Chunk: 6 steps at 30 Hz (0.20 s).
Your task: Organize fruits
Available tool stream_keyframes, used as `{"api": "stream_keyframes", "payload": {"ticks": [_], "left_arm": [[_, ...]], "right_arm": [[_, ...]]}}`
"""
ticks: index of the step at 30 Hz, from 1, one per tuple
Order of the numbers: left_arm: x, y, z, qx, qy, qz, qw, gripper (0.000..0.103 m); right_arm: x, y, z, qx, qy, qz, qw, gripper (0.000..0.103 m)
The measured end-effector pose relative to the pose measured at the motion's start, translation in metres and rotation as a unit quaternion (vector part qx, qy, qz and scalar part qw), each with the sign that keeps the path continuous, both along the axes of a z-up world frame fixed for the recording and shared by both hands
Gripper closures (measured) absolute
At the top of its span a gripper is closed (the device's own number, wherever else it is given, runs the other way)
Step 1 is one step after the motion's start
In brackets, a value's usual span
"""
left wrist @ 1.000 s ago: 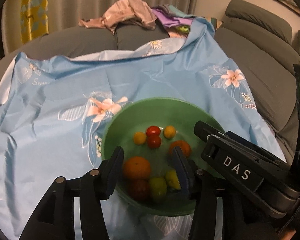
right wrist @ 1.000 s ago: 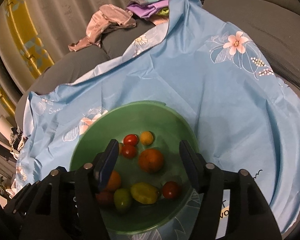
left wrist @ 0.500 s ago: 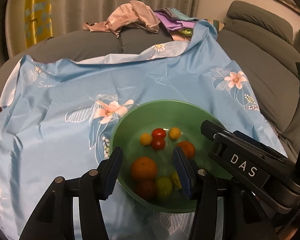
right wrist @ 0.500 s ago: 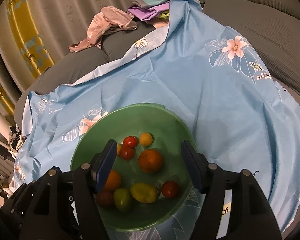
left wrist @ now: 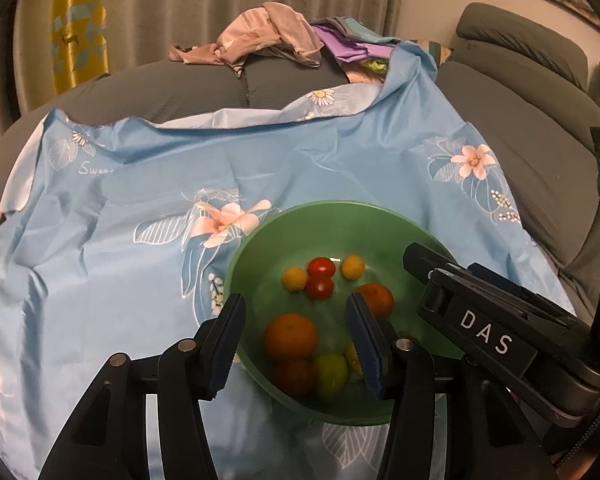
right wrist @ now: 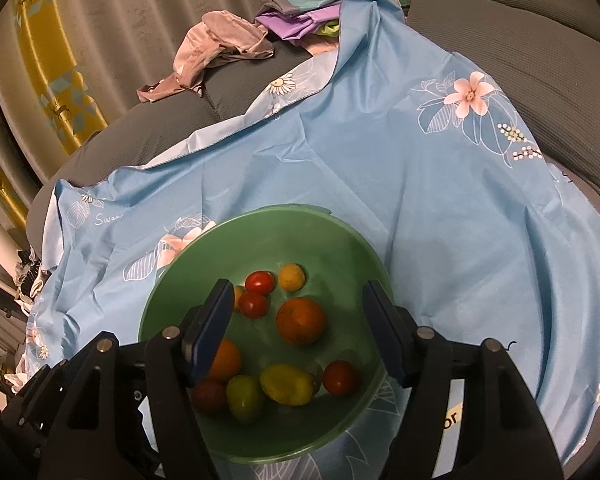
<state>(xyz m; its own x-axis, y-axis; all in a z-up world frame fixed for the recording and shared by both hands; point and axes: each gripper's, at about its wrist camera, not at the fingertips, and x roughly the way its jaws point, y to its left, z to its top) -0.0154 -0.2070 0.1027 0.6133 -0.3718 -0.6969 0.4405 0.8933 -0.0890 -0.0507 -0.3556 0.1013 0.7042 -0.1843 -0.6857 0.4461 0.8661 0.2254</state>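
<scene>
A green bowl (left wrist: 340,228) (right wrist: 284,236) sits on a light blue flowered cloth (left wrist: 120,264) (right wrist: 420,200). It holds several fruits: two oranges (left wrist: 290,336) (right wrist: 300,320), red cherry tomatoes (left wrist: 320,286) (right wrist: 340,376), small yellow ones (left wrist: 353,267) (right wrist: 286,384) and a green one (right wrist: 244,396). My left gripper (left wrist: 295,300) hangs open over the bowl's near side, with nothing between its fingers. My right gripper (right wrist: 298,286) is also open above the fruit and touches none of it. Its black body (left wrist: 484,336) shows at the right of the left wrist view.
The cloth drapes over a grey sofa (left wrist: 540,140) (right wrist: 540,40). A pile of pink and purple clothes (left wrist: 268,36) (right wrist: 224,44) lies on the far backrest. Grey and yellow curtains (left wrist: 80,20) hang behind. Bare cloth stretches left of the bowl and beyond it.
The right jaws have spread slightly wider. Both hands, the bowl and the fruit have stayed where they were.
</scene>
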Motion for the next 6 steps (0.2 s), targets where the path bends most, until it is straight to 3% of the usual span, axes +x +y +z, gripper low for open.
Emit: {"api": "stream_keyframes", "payload": {"ticks": [6], "left_arm": [[-0.0002,-0.0004,0.0005,0.0,0.001,-0.001,1.0,0.051]], "right_arm": [[0.0006,-0.0002,-0.0006,-0.001,0.001,0.001,1.0,0.035]]}}
